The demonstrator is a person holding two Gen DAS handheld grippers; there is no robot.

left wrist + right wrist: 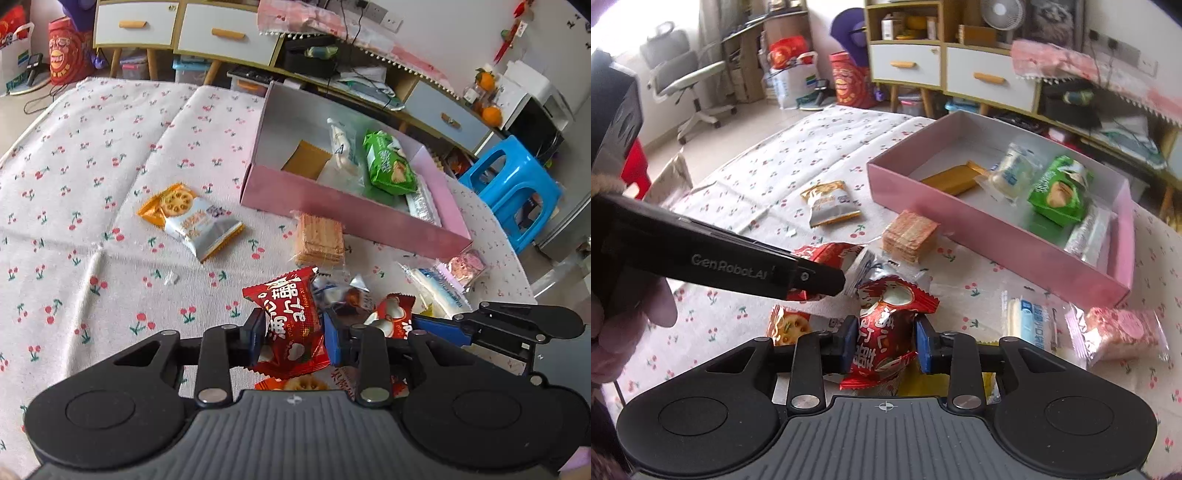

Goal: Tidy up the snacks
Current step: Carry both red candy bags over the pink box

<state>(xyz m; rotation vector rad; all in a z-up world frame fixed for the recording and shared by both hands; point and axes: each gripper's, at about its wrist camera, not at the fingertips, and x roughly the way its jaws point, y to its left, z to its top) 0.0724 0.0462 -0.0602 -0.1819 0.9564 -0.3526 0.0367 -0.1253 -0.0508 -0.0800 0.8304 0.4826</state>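
Note:
My left gripper (293, 332) is shut on a red snack packet (291, 310), held just above the cherry-print tablecloth (110, 166). My right gripper (886, 343) is shut on a second red packet (886, 328), close beside the first. In the right wrist view, the left gripper (827, 280) reaches in from the left, its red packet (827, 254) partly hidden behind it. The pink box (332, 201) lies beyond both, open at the top. It holds a green packet (389, 166), a white packet (341, 147), a gold packet (308, 158) and a silver one.
Loose on the cloth lie an orange-and-white chip packet (192, 218), a clear-wrapped biscuit stack (319, 240), a white-and-blue packet (1030, 325) and a pink packet (1123, 332). More packets lie under the grippers. A blue stool (513, 184) stands past the table's right edge.

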